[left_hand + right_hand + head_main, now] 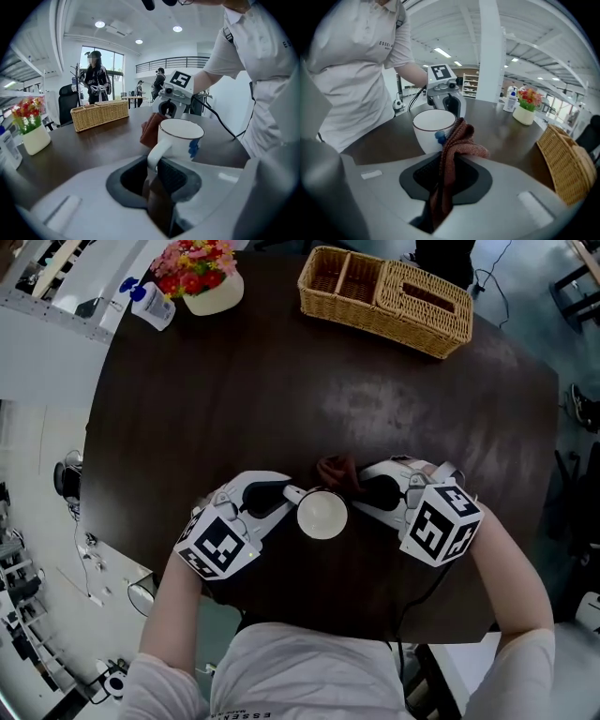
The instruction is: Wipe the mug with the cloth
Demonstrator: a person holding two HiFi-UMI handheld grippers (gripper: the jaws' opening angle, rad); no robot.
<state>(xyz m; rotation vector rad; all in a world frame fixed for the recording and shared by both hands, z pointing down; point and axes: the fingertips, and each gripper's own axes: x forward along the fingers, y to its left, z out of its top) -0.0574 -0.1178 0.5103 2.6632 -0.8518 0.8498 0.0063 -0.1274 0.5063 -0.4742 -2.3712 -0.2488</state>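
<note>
A white mug (322, 515) with a dark rim and a blue mark stands near the front of the dark table (281, 381). My left gripper (292, 493) is shut on the mug's handle (157, 151), with the mug (180, 138) straight ahead of its jaws. My right gripper (359, 491) is shut on a reddish-brown cloth (452, 154). The cloth (337, 470) bunches against the far right side of the mug (433, 127). In the left gripper view the cloth (151, 129) shows behind the mug.
A wicker basket (384, 298) sits at the table's far edge. A flower pot (204, 277) and a pump bottle (150, 304) stand at the far left corner. People stand in the room behind, beyond the table.
</note>
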